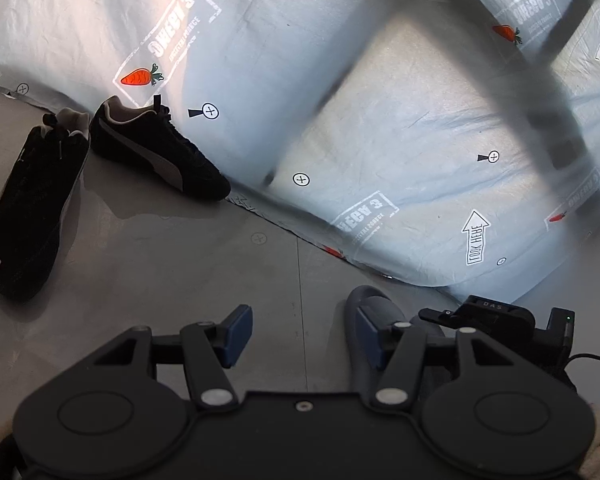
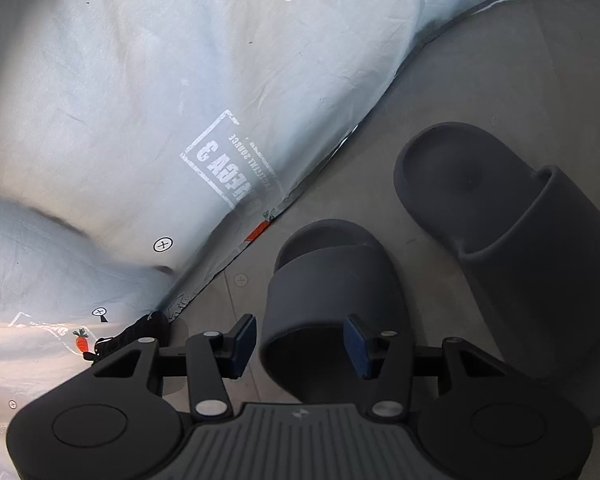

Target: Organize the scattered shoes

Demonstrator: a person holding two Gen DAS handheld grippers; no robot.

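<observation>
Grey floor (image 2: pixel 440 80) by a printed sheet (image 2: pixel 140 100), right gripper (image 2: pixel 300 344) tilted down, half-wide around a slide (image 2: pixel 332 280), not squeezing, left gripper (image 1: pixel 304 332) tilted down, half-wide, empty

Two black sneakers (image 1: pixel 100 168) and two grey slides (image 2: pixel 420 264) lie on the floor.

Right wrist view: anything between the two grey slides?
Nothing. In the right wrist view, bare grey floor separates the near slide from the far slide; they lie apart, not touching.

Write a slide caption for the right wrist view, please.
Right gripper straddling a dark grey slide sandal, its mate alongside.
</observation>
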